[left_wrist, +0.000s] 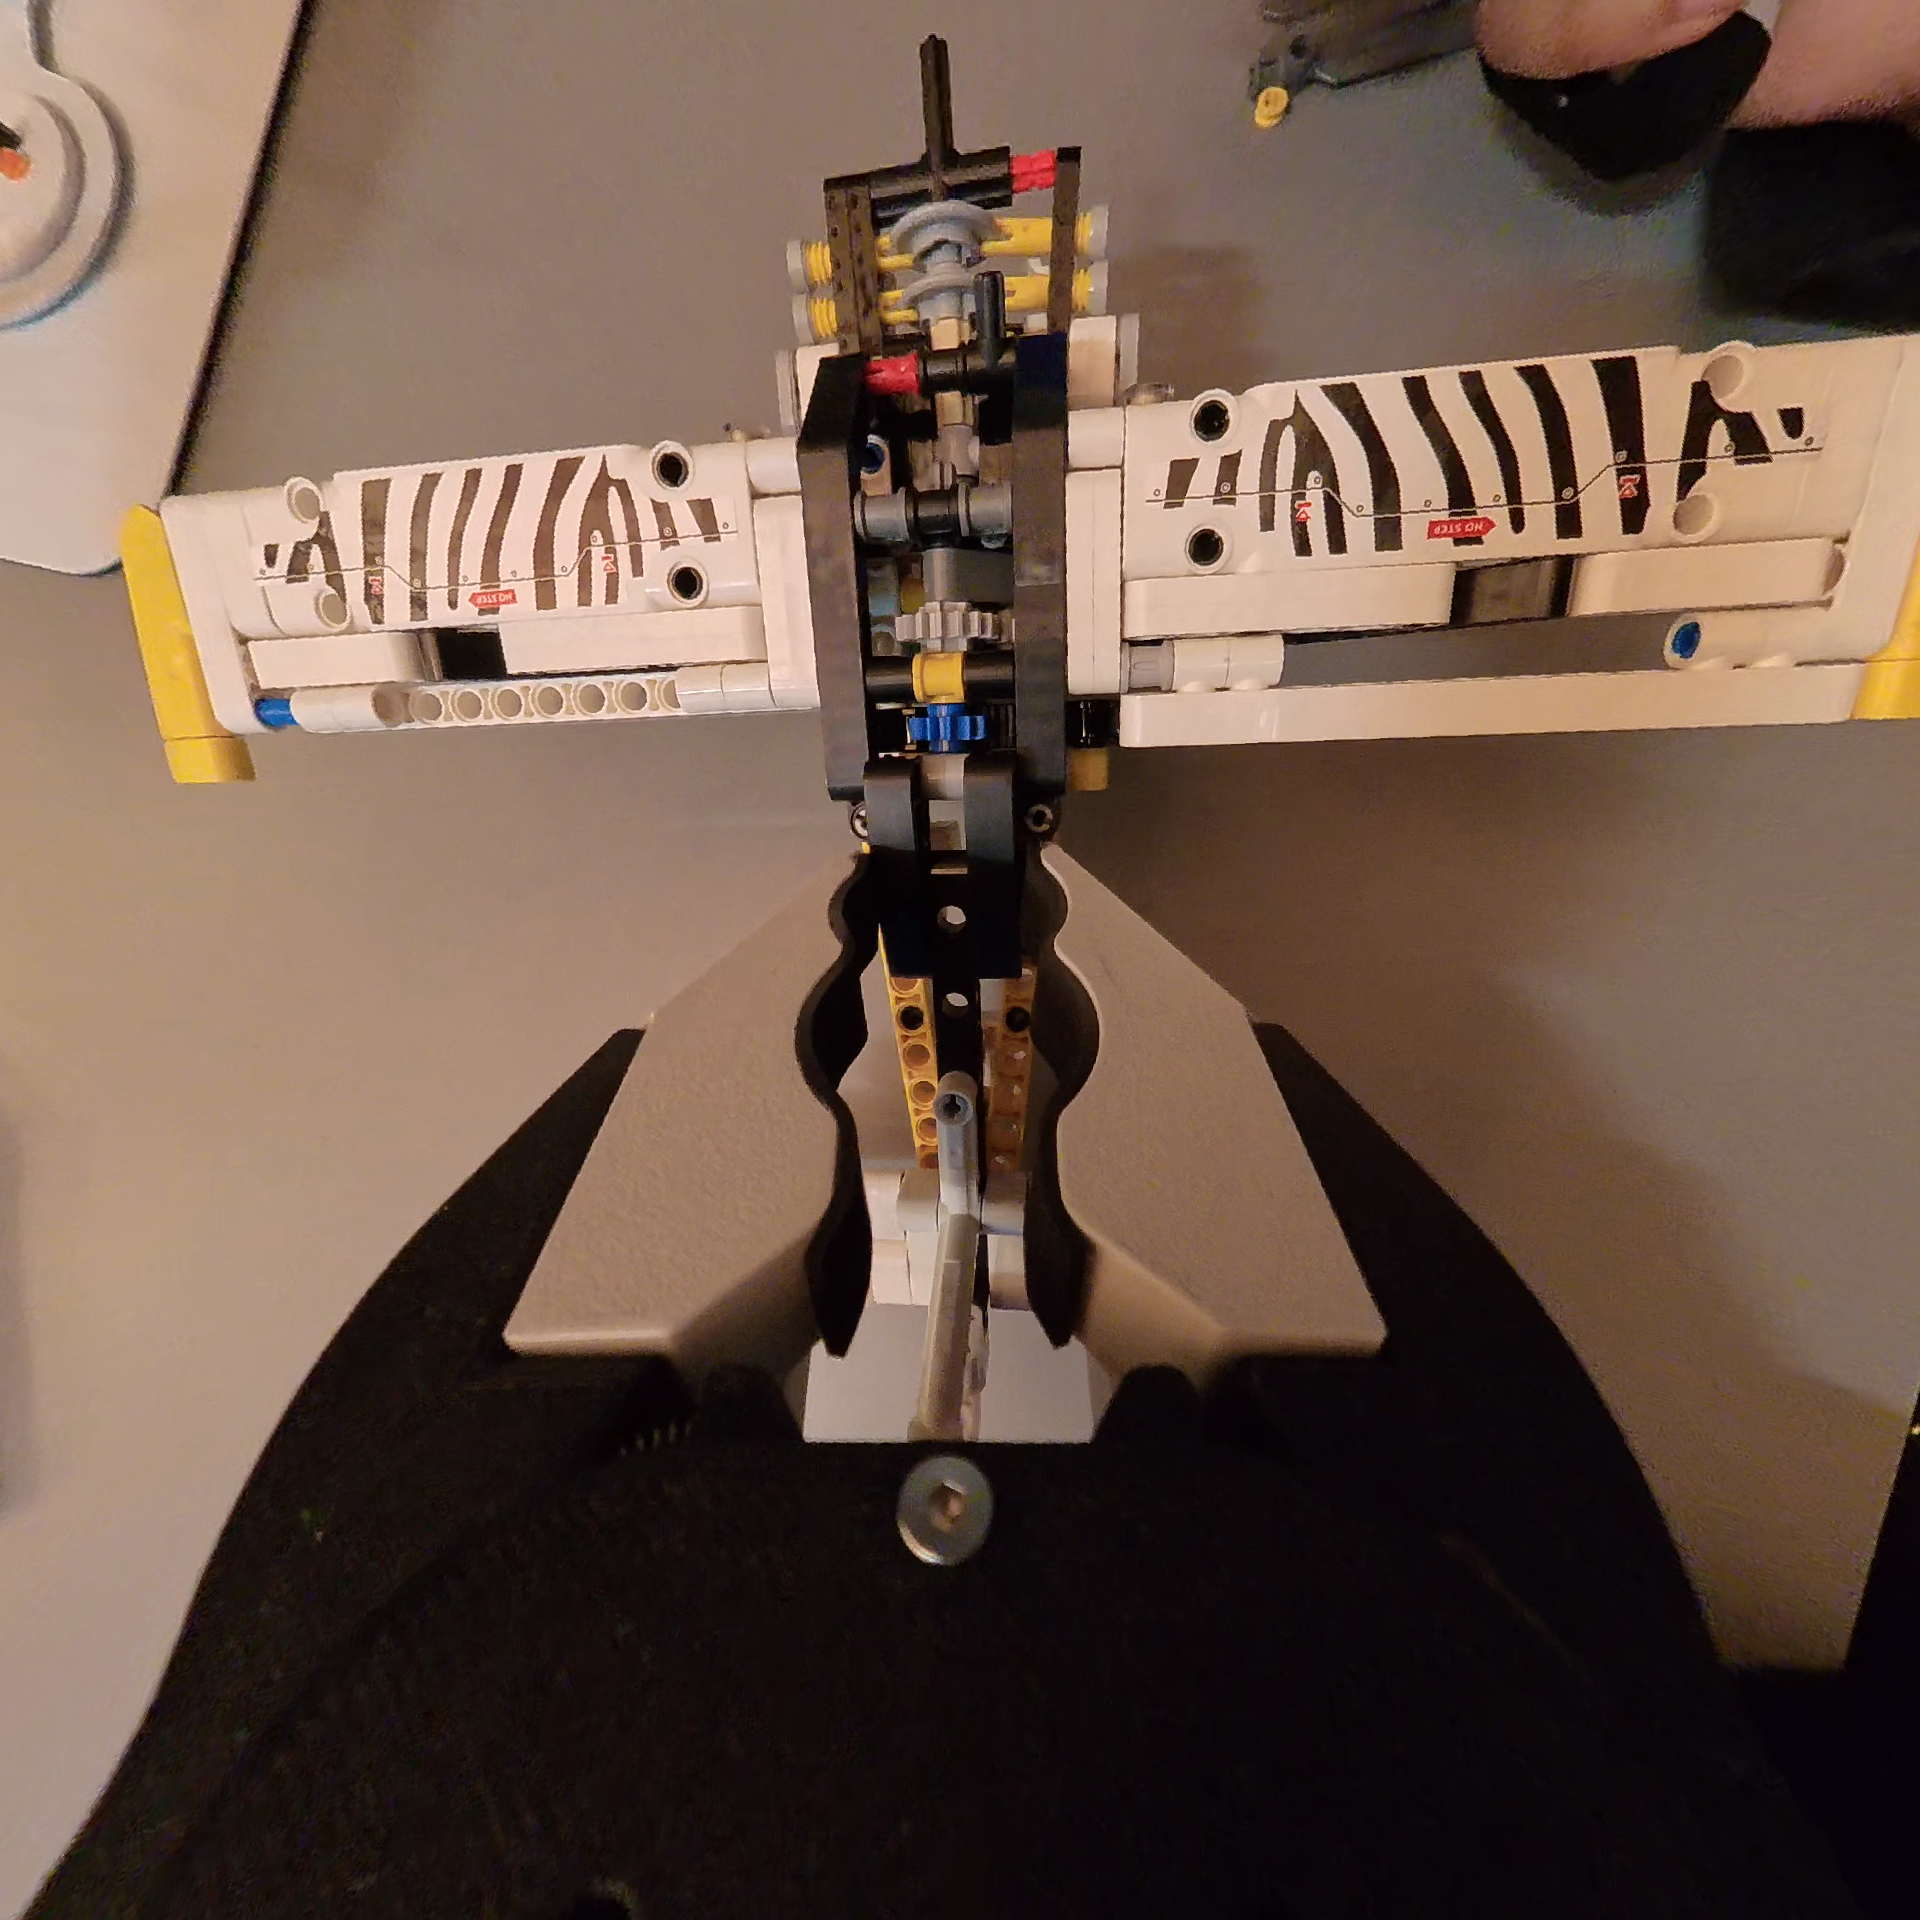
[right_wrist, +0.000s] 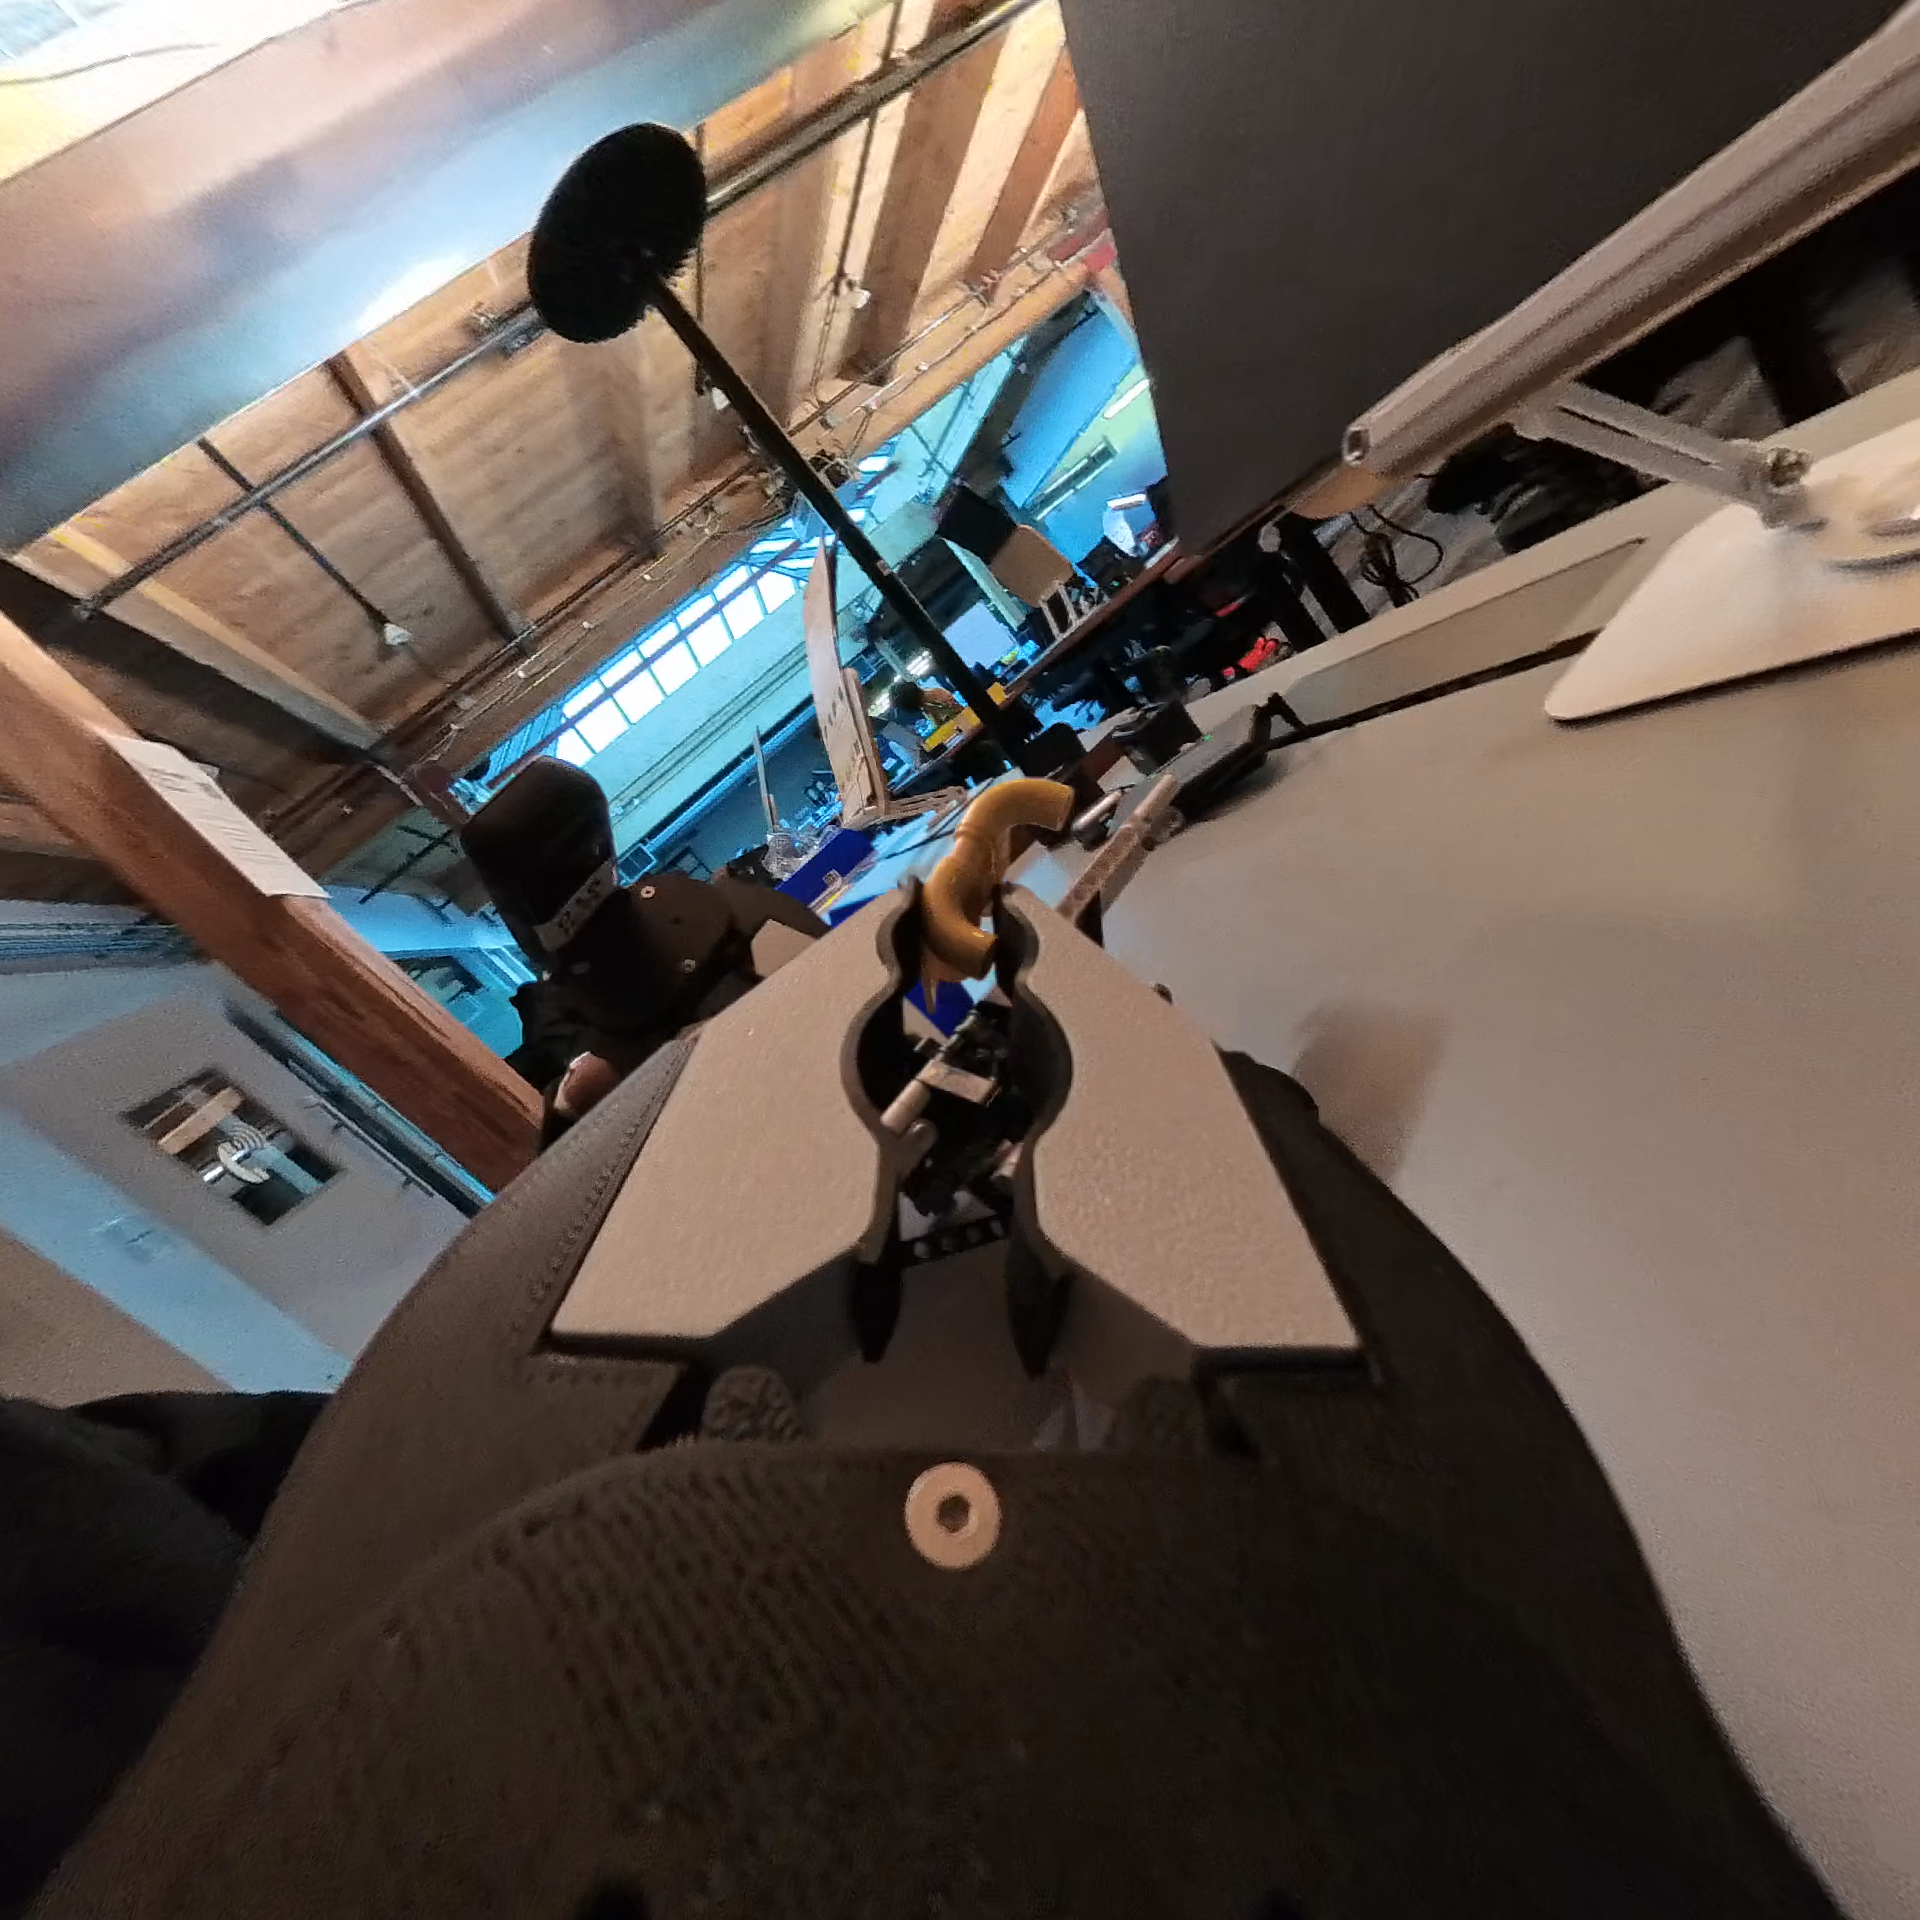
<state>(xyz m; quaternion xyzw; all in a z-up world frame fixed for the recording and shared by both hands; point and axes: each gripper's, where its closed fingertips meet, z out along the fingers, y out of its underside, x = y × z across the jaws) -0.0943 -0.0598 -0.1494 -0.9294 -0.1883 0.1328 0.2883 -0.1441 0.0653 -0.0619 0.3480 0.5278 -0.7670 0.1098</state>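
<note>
Two views covered the moment. In the left wrist view, the left hand-held gripper (left_wrist: 948, 914) was clamped on the black and yellow tail beams of a toy brick aeroplane (left_wrist: 940, 582), whose white, zebra-striped wings spread above the grey table (left_wrist: 416, 935). In the right wrist view, the right hand-held gripper (right_wrist: 958, 925) pinched a small curved yellow piece (right_wrist: 971, 883) at its fingertips, tilted above the table (right_wrist: 1507, 1039).
</note>
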